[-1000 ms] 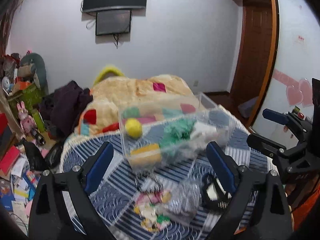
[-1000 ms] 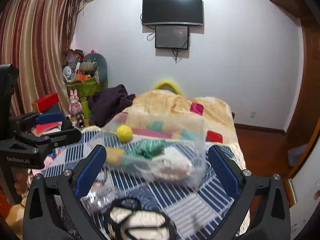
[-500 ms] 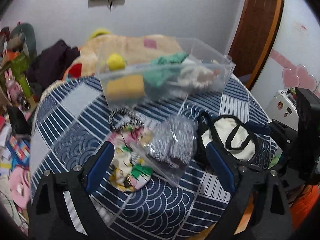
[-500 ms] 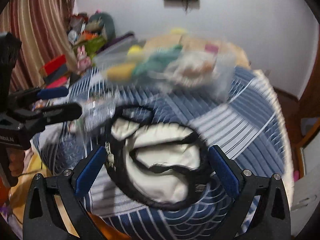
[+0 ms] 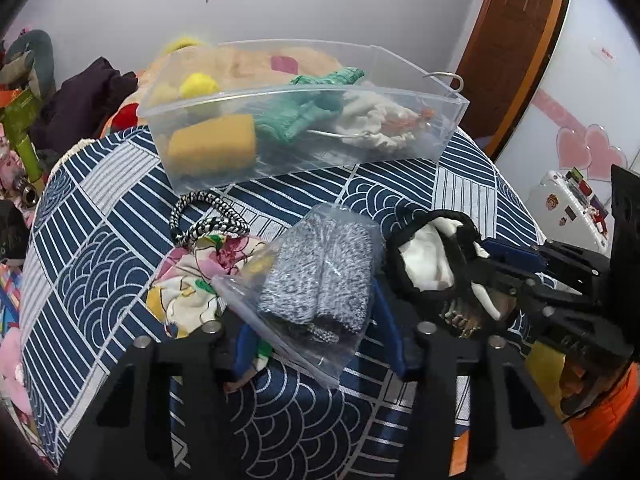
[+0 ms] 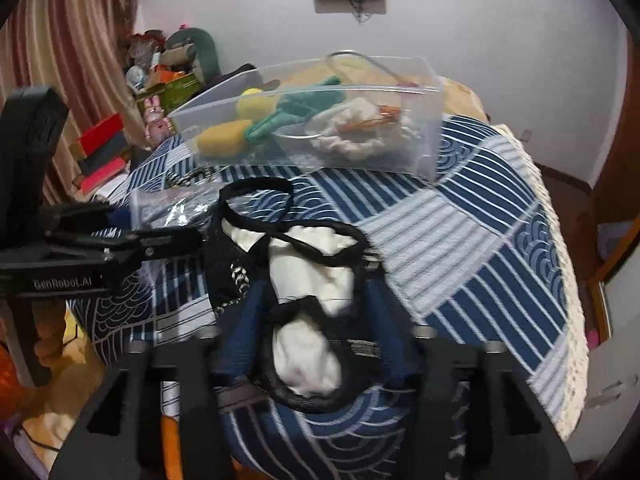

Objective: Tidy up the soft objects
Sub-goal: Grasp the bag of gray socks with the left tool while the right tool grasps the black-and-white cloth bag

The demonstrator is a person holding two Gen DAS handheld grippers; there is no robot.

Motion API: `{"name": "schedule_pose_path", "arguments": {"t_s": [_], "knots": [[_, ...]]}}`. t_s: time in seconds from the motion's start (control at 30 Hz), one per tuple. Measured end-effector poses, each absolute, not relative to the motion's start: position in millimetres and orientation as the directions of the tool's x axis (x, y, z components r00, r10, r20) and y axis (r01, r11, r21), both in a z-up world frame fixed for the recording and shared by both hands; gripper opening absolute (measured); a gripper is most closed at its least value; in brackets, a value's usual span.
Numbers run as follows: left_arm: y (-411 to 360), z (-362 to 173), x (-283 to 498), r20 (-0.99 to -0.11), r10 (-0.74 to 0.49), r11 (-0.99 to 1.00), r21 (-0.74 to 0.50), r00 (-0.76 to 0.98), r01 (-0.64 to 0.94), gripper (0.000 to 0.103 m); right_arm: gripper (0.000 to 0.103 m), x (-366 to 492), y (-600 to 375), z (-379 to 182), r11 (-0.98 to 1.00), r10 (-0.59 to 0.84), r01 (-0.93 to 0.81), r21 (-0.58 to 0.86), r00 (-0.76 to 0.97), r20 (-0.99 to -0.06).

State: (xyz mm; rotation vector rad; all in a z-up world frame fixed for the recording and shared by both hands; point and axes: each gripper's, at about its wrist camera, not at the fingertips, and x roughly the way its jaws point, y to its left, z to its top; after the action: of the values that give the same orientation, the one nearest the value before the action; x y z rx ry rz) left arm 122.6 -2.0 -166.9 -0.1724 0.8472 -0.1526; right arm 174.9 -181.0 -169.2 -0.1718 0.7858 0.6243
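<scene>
Straddling a bagged grey knit bundle [image 5: 320,276], the left gripper [image 5: 316,336] has dropped low over the table [image 5: 100,248], jaws apart either side of it. The bundle's long axis runs from 6 toward 12 o'clock, pointing at the clear bin [image 5: 304,128]. At 3 o'clock the right gripper [image 6: 316,320], jaws also apart, brackets the black-and-white pouch [image 6: 308,280], handles toward 11 o'clock. Half a second ago both tools hung higher and farther back, jaws wider.
</scene>
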Motion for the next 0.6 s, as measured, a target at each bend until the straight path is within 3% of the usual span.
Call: {"name": "schedule_pose_path", "arguments": {"t_s": [0.07, 0.17, 0.6], "knots": [[0.2, -165.6, 120.5, -0.725, -0.203, 0.974, -0.215, 0.658, 0.063, 0.038, 0.022, 177.5, -190.4, -168.3, 0.803, 0.493, -0.580, 0.136, 0.519, -0.698], [5.3, -160.3, 114.5, -0.715, -0.216, 0.971, -0.230, 0.665, 0.068, 0.033, 0.019, 174.3, -195.1, -165.7, 0.807, 0.498, -0.572, 0.146, 0.527, -0.689], [20.8, -123.7, 88.0, -0.642, -0.228, 0.966, -0.246, 0.732, 0.085, 0.032, 0.017, 171.0, -204.0, -122.4, 0.821, 0.525, -0.552, 0.146, 0.630, -0.572]]}}
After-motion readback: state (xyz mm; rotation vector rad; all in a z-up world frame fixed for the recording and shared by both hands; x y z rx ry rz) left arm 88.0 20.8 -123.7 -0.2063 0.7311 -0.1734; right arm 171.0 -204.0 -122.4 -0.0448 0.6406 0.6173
